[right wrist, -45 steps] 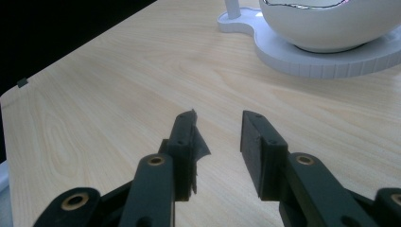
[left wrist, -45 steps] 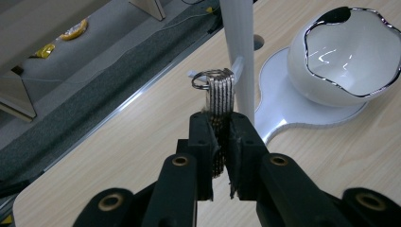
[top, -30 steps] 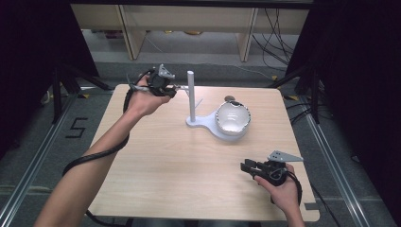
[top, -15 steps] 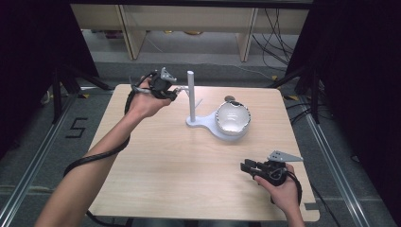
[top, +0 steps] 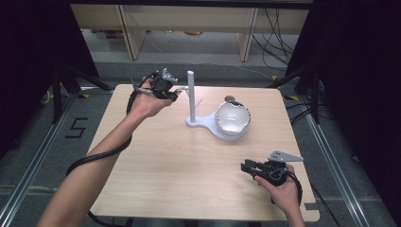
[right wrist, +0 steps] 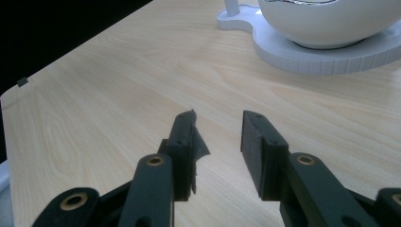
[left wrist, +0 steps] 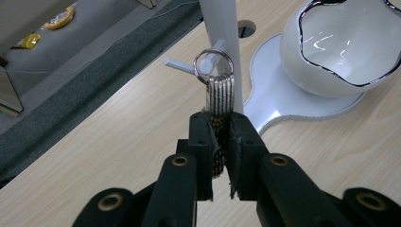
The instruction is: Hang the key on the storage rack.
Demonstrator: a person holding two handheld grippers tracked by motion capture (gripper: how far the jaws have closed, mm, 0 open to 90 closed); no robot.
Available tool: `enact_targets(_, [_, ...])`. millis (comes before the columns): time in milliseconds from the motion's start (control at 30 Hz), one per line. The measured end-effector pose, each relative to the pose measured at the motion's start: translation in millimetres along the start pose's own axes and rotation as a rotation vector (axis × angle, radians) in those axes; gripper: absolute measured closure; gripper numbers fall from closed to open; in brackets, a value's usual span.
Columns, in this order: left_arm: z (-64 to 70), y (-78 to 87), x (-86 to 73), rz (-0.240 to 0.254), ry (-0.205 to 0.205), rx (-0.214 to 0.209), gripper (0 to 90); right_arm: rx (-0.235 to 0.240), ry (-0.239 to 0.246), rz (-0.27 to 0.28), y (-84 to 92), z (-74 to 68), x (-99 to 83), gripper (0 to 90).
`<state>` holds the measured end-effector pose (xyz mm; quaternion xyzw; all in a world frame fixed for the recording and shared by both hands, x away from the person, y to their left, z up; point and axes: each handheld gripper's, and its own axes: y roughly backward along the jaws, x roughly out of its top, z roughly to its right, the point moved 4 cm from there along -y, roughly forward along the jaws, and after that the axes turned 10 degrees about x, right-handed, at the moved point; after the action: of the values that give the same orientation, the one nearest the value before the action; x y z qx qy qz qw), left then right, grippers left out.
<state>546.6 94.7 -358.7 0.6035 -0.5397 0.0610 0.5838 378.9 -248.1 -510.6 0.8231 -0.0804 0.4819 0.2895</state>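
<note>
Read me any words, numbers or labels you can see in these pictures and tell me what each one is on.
"5": black mark on the grey floor left of the table in the high view.
Yellow packets on the floor in the left gripper view: any print is too blurred to read.
Nothing readable on the white bowl, the stand or the keys.

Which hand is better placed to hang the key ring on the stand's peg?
Left. The left gripper is shut on the key ring, right at the peg of the white stand. The right gripper sits open near the table's front edge.
</note>
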Motion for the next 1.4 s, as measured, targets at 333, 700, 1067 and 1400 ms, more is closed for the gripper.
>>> enact_targets(333, [1.9, -4.9, -1.1, -0.010, 0.003, -0.006, 80.6, 0.002, -0.009, -0.001, 0.5, -0.5, -0.1, 66.3])
enact_targets(700, [3.8, -10.6, -2.1, -0.017, 0.008, -0.005, 80.6, 0.014, -0.056, 0.007, 0.4, -3.2, -1.0, 66.3])
enact_targets(1067, [4.8, -9.1, -2.0, 0.008, 0.004, 0.003, 79.0, 0.011, -0.044, 0.013, 0.5, -2.8, -1.2, 66.0])
enact_targets(1400, [2.0, 2.9, -8.6, 0.072, 0.014, 0.030, 59.4, 0.000, -0.027, 0.010, -0.2, 0.1, -1.8, 64.5])
